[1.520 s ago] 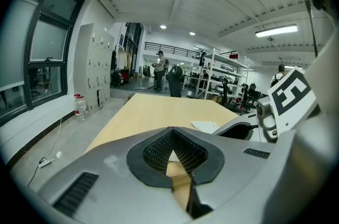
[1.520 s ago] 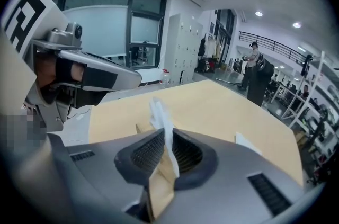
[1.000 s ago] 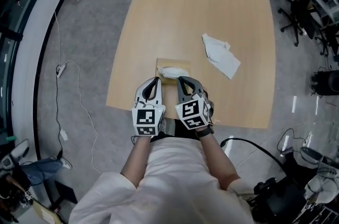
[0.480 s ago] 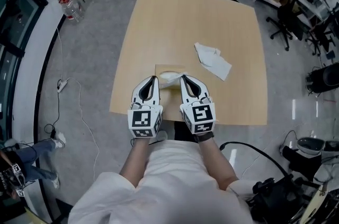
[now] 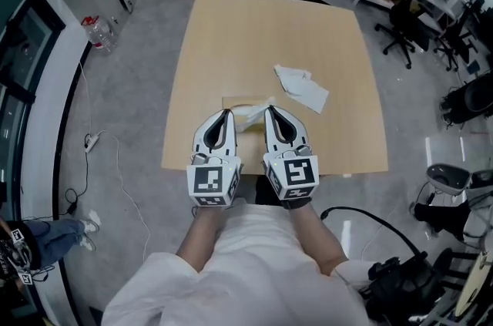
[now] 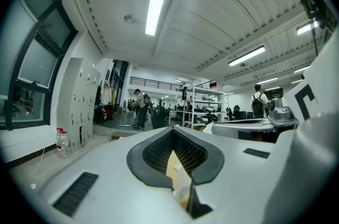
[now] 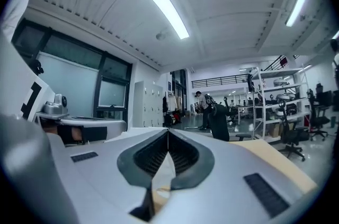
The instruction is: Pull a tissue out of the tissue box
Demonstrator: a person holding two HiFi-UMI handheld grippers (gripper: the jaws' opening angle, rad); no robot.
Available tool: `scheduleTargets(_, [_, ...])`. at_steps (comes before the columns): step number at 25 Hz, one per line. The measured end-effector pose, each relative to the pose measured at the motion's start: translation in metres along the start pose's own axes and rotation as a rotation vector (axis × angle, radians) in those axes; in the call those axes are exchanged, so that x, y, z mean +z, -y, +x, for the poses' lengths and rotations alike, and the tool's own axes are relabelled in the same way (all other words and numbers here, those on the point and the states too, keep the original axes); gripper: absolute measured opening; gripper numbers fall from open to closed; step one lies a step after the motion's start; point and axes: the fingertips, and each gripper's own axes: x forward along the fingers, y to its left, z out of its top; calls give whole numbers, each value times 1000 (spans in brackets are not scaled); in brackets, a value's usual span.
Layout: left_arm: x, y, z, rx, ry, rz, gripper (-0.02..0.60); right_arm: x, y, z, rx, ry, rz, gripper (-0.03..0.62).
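Tissue box (image 5: 234, 102) sits on the counter (image 5: 269, 31) at its near edge, in front of the person. A white tissue (image 5: 255, 113) is bunched up out of its top opening; what else is inside cannot be seen. A second, loose tissue (image 5: 300, 88) lies flat on the counter beyond the box and to its right, apart from it. Left gripper (image 5: 226, 113) lies over the box's left side and right gripper (image 5: 269, 110) over its right side, tips either side of the raised tissue. Left gripper view: the jaws are closed, tips meeting (image 6: 172, 128), nothing pinched; a tan sliver shows through the gap behind them. Right gripper view: the jaws likewise meet at the tips (image 7: 168, 131) with nothing between, and a white strip of tissue (image 7: 164, 170) shows below through the gap. Whether either gripper touches the tissue cannot be told. Against one second ago: both grippers keep their stations flanking the box. The right gripper's marker cube, tilted then, now faces up squarely. The loose tissue holds the same place relative to the box, and the tissue is still in the opening.
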Motion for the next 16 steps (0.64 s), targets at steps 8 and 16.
scheduleTargets(8, [8, -1, -11, -10, 21, 13, 0, 1, 0, -9, -37, 5, 6, 6])
scheduleTargets(16, [-1, 0, -9, -18, 7, 13, 0, -9, 3, -9, -48, -7, 20, 6])
